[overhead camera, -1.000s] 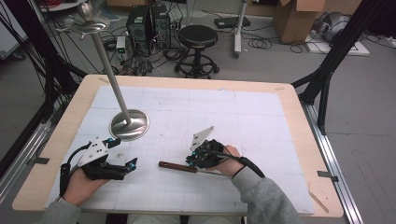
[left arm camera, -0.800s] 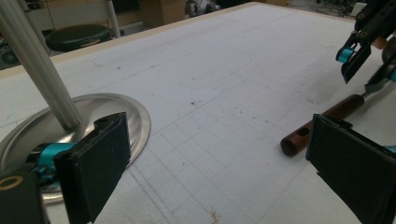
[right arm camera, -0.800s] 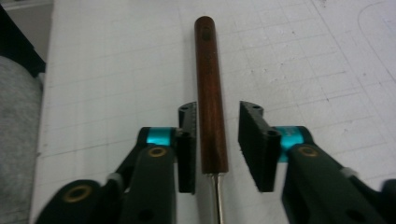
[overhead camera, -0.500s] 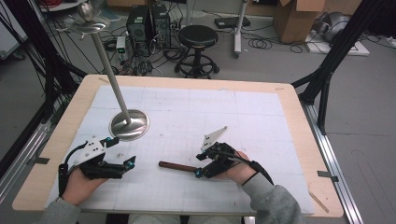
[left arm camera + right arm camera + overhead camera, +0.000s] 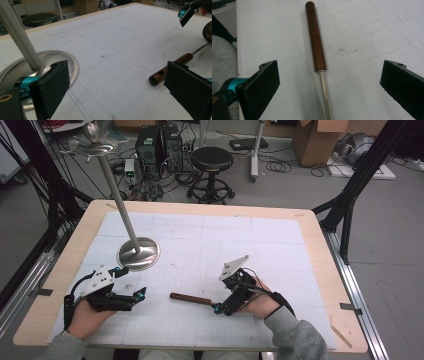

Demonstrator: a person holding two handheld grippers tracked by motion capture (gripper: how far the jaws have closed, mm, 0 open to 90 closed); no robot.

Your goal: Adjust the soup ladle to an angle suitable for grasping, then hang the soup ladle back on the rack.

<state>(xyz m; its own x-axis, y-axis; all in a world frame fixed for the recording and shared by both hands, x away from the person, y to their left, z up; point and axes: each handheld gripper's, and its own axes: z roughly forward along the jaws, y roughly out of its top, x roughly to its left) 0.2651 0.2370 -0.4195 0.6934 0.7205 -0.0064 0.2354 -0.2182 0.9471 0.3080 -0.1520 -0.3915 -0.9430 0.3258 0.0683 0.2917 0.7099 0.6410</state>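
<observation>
High view: metal stand (image 5: 138,252) well left of wooden-handled tool (image 5: 190,298).

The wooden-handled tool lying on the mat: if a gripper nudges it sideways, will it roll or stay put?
The wooden-handled tool looks round along its handle, so it would probably roll on the flat mat. Its thin metal shaft looks stiff, not floppy. The polished handle may be somewhat slippery.

Glossy brown wooden handle (image 5: 315,37) on a thin metal shank (image 5: 324,95)
</observation>
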